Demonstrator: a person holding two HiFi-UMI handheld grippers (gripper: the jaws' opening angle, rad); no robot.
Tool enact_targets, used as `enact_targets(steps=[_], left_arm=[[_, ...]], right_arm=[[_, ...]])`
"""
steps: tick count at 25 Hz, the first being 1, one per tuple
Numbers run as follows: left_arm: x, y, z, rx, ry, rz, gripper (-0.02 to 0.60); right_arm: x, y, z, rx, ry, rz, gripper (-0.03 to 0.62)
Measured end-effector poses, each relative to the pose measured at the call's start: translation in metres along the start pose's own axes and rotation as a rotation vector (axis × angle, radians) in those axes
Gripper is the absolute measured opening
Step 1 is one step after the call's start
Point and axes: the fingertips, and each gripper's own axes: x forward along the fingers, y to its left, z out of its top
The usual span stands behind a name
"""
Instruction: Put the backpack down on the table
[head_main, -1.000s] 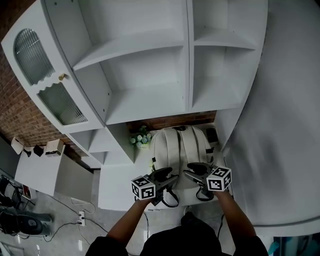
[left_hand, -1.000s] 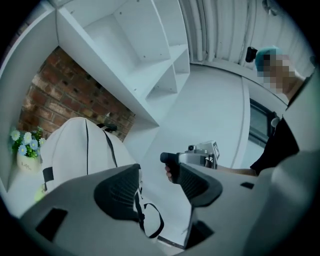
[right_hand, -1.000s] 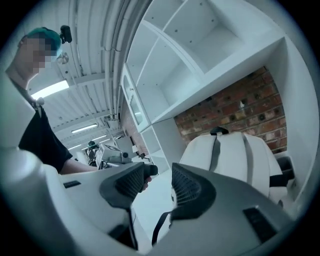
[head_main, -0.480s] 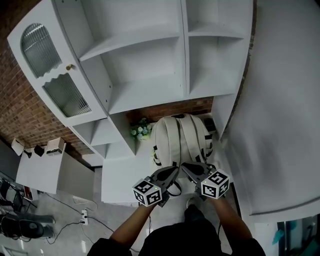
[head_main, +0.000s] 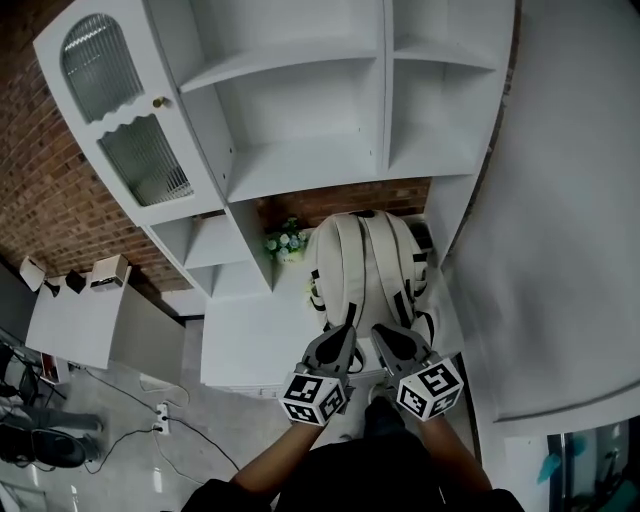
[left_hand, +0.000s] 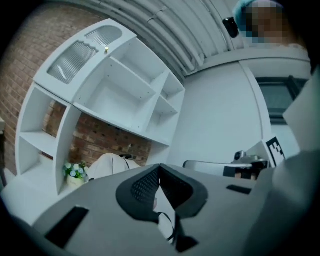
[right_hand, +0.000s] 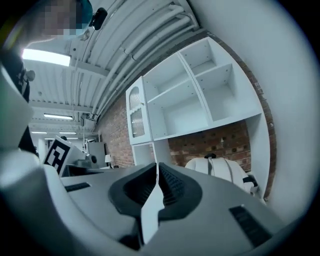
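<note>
The cream backpack (head_main: 365, 265) lies on the white table (head_main: 250, 345) under the shelf unit, its two shoulder straps facing up. My left gripper (head_main: 340, 338) is shut on the lower end of the left strap; the left gripper view shows the white strap (left_hand: 164, 222) and a black cord pinched between the jaws. My right gripper (head_main: 384, 336) is shut on the right strap, a white band (right_hand: 150, 210) held between its pads. Both point level at the backpack (right_hand: 220, 170), whose top (left_hand: 107, 162) shows beyond the left jaws.
A tall white shelf unit (head_main: 300, 120) with a glass-fronted door (head_main: 120, 110) stands over the table against a brick wall. A small flower pot (head_main: 285, 242) sits left of the backpack. A white wall (head_main: 560, 200) runs along the right. Cables and a low white table (head_main: 70, 320) are at left.
Both grippers went from open beside the strap ends to shut on them. They have drawn back toward me and risen a little, straps in hand.
</note>
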Motion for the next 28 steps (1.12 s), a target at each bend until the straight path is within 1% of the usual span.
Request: enact_targets(steps=[2,3,5,8,10,13,15,23,28], left_arm=[[-0.010,-0.004,-0.007,0.056,0.010,0.043,0.017],[-0.014,-0.008,-0.009,0.079,0.012,0.053,0.018],[-0.023,-0.015,-0.012,0.103,0.010,0.064,0.018],[-0.039,-0.018,-0.017,0.110,0.001,0.098,0.017],[-0.047,-0.020,-0.024,0.103,-0.005,0.109,0.017],[-0.058,-0.025,-0.036,0.095,-0.004,0.121,0.018],[-0.065,-0.027,-0.043,0.103,0.000,0.126,0.017],[-0.081,-0.019,-0.046,0.127,-0.011,0.194,0.017],[-0.083,-0.021,-0.043,0.170,-0.020,0.213,0.017]], right_arm=[[-0.002,0.013,-0.014,0.004,0.015,-0.001,0.026],[-0.004,0.018,-0.021,0.004,0.024,-0.003,0.023],[-0.008,0.025,-0.033,-0.006,0.042,-0.035,0.018],[-0.016,0.033,-0.040,-0.018,0.050,-0.104,0.018],[-0.021,0.040,-0.040,-0.043,0.046,-0.145,0.018],[-0.029,0.049,-0.043,-0.093,0.052,-0.187,0.018],[-0.035,0.053,-0.048,-0.100,0.061,-0.208,0.018],[-0.039,0.058,-0.061,-0.097,0.072,-0.234,0.018],[-0.040,0.053,-0.061,-0.103,0.061,-0.243,0.018]])
